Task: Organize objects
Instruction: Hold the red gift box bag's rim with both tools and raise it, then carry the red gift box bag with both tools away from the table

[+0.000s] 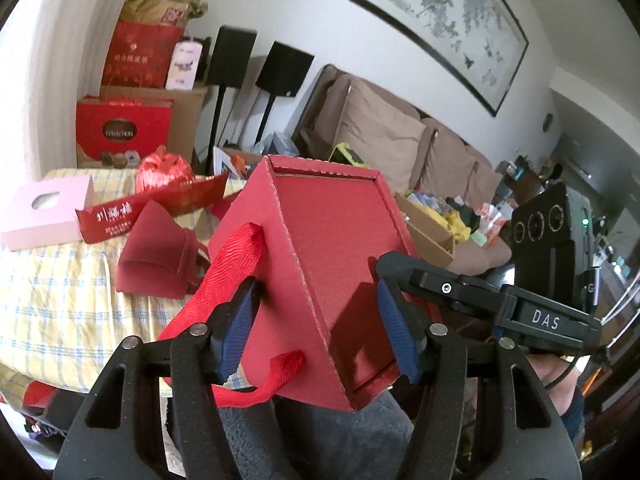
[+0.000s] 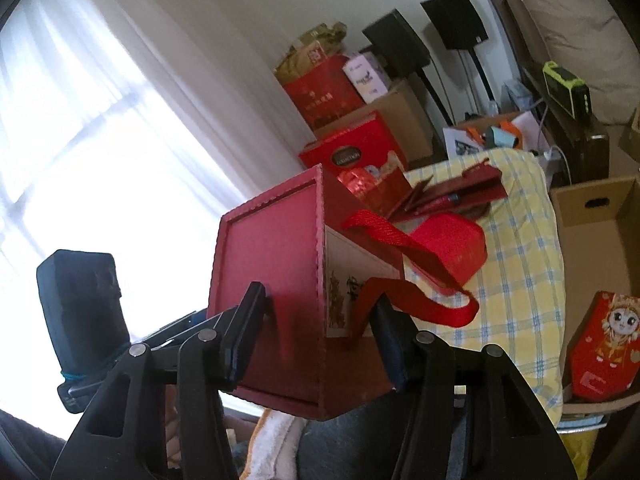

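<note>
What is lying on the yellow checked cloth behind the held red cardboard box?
Behind the red cardboard box, the yellow checked cloth carries a pink tissue box and red cartons; the box hides the rest.

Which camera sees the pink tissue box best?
The left wrist view: the pink tissue box lies in plain sight on the checked cloth, its oval slot showing. The right wrist view does not show it; the red box fills the middle there.

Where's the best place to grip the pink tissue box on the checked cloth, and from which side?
Grip the pink cardboard tissue box across its two long side walls, coming from above. It lies flat with the oval opening up, its sides look clear, and the flat parallel walls suit two fingers.
</note>
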Demonstrator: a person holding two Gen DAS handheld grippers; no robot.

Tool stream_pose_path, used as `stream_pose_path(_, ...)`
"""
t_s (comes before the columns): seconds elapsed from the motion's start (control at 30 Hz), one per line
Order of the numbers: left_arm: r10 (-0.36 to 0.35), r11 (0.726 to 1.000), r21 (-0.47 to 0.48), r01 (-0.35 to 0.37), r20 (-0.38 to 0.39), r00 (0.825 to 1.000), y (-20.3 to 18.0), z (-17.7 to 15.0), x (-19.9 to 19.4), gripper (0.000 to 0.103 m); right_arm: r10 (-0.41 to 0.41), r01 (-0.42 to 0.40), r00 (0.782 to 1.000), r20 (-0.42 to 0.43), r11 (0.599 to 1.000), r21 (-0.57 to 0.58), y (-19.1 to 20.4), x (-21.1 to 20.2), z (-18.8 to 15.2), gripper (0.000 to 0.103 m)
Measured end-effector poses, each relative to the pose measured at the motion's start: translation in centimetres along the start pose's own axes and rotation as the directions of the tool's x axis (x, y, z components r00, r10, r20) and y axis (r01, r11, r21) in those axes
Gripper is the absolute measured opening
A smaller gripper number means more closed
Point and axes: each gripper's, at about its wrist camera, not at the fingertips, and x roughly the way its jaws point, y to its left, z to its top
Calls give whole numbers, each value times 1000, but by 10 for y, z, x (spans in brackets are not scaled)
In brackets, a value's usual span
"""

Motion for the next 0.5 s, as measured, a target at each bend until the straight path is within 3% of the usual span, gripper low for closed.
stream_pose_path(0.5, -10, 998, 68, 2, 111, 994, -37, 10, -51, 57, 22, -11, 992, 122, 996, -90, 45, -47, 6, 54)
